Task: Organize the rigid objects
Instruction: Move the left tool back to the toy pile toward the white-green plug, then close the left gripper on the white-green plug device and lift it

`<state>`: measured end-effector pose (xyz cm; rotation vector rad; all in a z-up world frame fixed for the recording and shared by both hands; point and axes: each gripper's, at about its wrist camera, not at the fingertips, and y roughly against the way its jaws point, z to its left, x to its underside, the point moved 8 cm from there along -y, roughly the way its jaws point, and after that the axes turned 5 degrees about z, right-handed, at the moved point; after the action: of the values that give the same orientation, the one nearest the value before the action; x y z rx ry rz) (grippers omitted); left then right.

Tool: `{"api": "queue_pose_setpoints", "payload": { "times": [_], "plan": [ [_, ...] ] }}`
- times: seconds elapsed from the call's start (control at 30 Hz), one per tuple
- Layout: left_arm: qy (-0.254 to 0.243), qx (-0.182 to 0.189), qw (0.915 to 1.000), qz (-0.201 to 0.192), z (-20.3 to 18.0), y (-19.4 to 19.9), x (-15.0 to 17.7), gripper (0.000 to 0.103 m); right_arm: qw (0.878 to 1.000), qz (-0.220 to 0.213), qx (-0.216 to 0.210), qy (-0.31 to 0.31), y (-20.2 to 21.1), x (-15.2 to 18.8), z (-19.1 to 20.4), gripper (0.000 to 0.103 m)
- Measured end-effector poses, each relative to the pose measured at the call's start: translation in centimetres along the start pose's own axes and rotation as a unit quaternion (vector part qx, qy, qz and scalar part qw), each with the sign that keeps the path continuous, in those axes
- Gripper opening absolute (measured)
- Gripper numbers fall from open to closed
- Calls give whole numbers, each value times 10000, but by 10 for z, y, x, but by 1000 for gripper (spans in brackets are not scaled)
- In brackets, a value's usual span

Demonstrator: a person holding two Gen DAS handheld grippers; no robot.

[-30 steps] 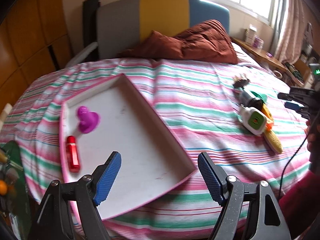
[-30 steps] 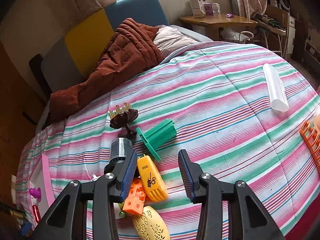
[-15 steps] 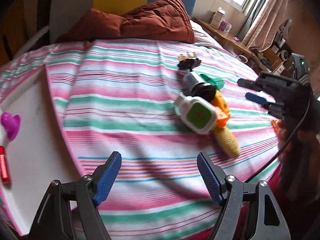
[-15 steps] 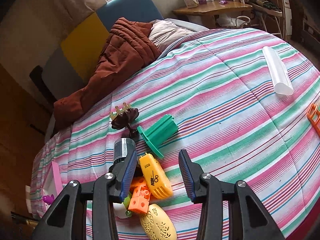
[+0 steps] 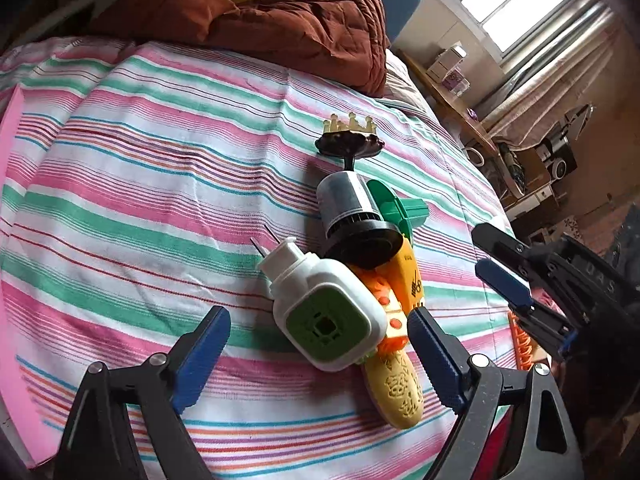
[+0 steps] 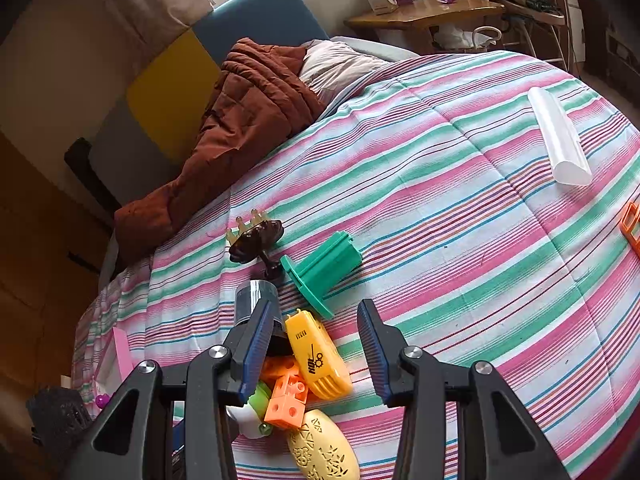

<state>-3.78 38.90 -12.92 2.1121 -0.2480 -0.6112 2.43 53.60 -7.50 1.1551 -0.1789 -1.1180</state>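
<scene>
Now the pink tray (image 5: 10, 128) has slid to the frame's left edge and the toy pile fills the centre, so another pickup looks next. Left gripper (image 5: 316, 344), empty, is opening around the white-and-green plug-in device (image 5: 328, 316). Right gripper (image 6: 312, 354) hangs parted, empty, over the yellow toy (image 6: 318, 354). Open striped bedspread (image 5: 140, 200) lies leftward.
</scene>
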Motion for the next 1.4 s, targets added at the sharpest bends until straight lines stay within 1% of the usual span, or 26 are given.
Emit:
{"api": "queue_pose_setpoints", "payload": {
  "times": [0.03,0.1,0.17,0.23,0.27,0.3,0.33,0.37,0.4,0.5,0.6,0.67,0.73,0.83,0.93,1.0,1.07,1.13,1.2,1.23,1.27,1.3,1.4],
  "plan": [
    [51,-47,10000,-16,2,-5,-4,90,10000,12,-11,-12,0,0,0,44],
    [125,-47,9998,126,2,-17,-6,89,10000,31,-2,-11,-2,1,-1,44],
    [59,-25,9999,103,-4,-20,-10,88,10000,66,8,23,-3,2,1,44],
    [-128,49,9998,159,-10,-24,-12,80,9999,87,41,67,-5,3,2,44],
    [-181,-11,9997,166,-9,-25,-11,69,9999,91,69,92,-6,3,2,44],
    [-225,-30,9997,126,-8,-26,-11,65,9999,95,88,112,-6,3,3,44],
    [-263,6,9996,108,-8,-26,-11,65,9998,98,98,127,-7,3,3,44],
    [-314,8,9995,101,-7,-24,-10,63,9998,96,110,135,-7,2,3,44],
    [-357,-16,9993,83,-7,-21,-10,58,9998,96,129,149,-7,3,3,44],
    [-503,-134,9985,149,-1,-9,-5,51,9996,120,179,162,-9,3,2,44],
    [-889,-357,9953,155,8,9,7,49,9996,167,190,148,-10,4,1,44],
    [-1091,-420,9928,265,15,21,17,49,9995,216,171,172,-12,5,2,44],
    [-1299,-512,9894,396,22,30,30,49,9991,335,145,226,-15,8,4,44],
    [-1530,-510,9853,559,26,38,45,49,9981,482,135,351,-20,13,9,44],
    [-1663,-558,9833,491,23,36,49,51,9971,550,201,480,-23,16,12,44],
    [-1610,-583,9839,519,23,27,50,62,9965,597,215,553,-23,18,13,44],
    [-1484,-595,9856,548,24,15,50,65,9965,604,233,524,-23,17,11,44],
    [-1495,-581,9861,424,22,17,50,68,9969,602,234,457,-23,16,8,44],
    [-1394,-517,9880,413,24,24,51,69,9972,611,212,377,-23,14,5,44],
    [-1316,-458,9897,340,26,29,51,71,9973,617,194,345,-23,14,5,44],
    [-1238,-447,9909,269,30,34,51,77,9974,617,179,327,-23,13,4,44],
    [-1161,-468,9919,233,34,38,50,81,9974,615,170,324,-22,13,4,44],
    [-948,-406,9941,323,41,36,50,80,9973,615,169,361,-22,14,6,44]
  ]
}}
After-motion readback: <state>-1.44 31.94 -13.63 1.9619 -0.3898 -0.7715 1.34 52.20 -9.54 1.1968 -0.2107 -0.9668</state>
